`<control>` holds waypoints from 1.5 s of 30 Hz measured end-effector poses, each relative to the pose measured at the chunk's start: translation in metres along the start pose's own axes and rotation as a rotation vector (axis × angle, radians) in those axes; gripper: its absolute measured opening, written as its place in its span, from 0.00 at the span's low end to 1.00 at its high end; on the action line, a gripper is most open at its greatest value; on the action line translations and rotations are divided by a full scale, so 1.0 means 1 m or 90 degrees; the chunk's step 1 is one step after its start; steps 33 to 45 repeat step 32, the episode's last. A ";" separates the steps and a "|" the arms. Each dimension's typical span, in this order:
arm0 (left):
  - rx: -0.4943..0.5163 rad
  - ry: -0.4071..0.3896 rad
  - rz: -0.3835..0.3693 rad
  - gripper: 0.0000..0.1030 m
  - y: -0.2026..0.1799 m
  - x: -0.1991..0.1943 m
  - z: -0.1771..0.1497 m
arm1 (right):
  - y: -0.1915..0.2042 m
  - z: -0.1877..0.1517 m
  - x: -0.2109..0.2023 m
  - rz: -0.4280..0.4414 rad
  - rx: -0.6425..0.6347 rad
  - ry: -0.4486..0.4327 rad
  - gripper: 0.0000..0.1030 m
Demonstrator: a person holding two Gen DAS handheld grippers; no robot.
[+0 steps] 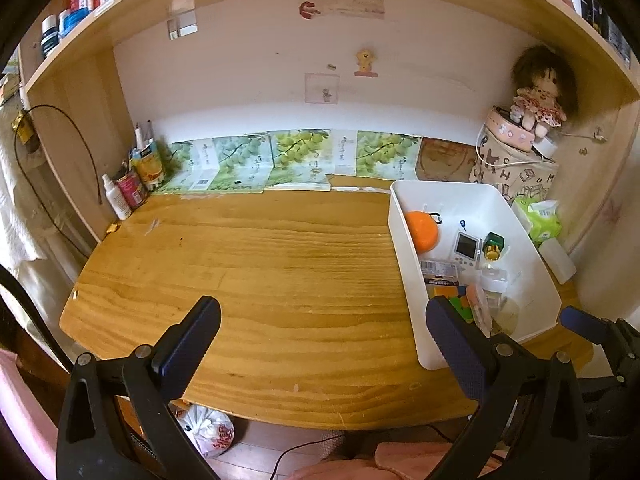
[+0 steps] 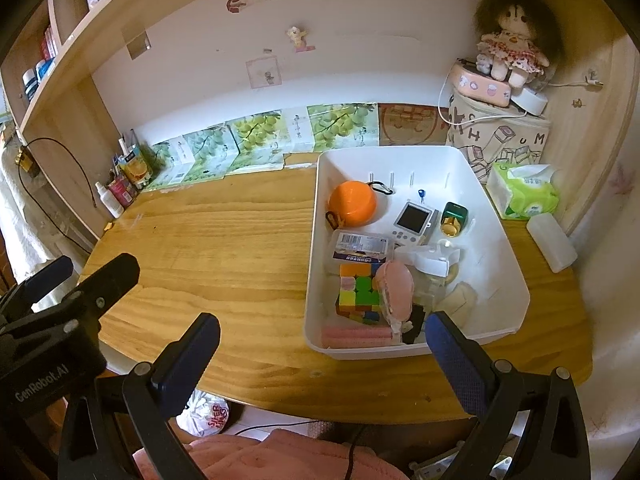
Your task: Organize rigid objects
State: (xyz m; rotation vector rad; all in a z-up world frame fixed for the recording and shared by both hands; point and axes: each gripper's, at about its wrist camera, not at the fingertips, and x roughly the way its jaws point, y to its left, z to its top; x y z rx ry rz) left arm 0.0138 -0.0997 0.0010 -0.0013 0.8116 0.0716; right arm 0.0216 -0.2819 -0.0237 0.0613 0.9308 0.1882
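Nearest the lens, at the bottom of each wrist view, both sets of tongs are seen spread wide with nothing between the pads: left tongs (image 1: 322, 344), right tongs (image 2: 322, 354). Both are held above the near edge of the desk (image 2: 224, 248), no contact with any item.

Past the tongs, the desk top is seen bare across the centre and left of both frames; no loose rigid objects are left on it.

Right of centre in the right wrist view, the white bin (image 2: 516, 280) is found already loaded. Near end: a pink ribbed strip (image 2: 356, 336), a colour cube (image 2: 358, 294) and a pink oval case (image 2: 394, 290) leaning on it. Middle: a clear labelled box (image 2: 360, 246) and a white clip-like part (image 2: 430, 262). Far end: an orange ball (image 2: 352, 202), a small screen device (image 2: 414, 220), a green-capped bottle (image 2: 454, 220).

Judgement: sorting looks essentially done; everything collectable appears binned. At most, tidying inside the bin could be left.

Further back, outside the bin, a tissue pack (image 2: 524, 194) and a white case (image 2: 552, 246) are seen at right, bottles (image 2: 114, 196) at far left, a doll (image 2: 510, 48) at upper right. Whether these belong to the task cannot be told.
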 end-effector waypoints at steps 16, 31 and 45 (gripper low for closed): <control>0.019 0.009 -0.006 0.99 -0.002 0.021 0.012 | 0.004 0.012 0.015 -0.017 -0.010 0.006 1.00; 0.013 0.015 0.005 0.99 0.001 0.026 0.014 | 0.005 0.016 0.021 -0.016 -0.023 0.017 1.00; 0.012 0.015 0.005 0.99 0.001 0.026 0.014 | 0.005 0.016 0.021 -0.015 -0.024 0.018 1.00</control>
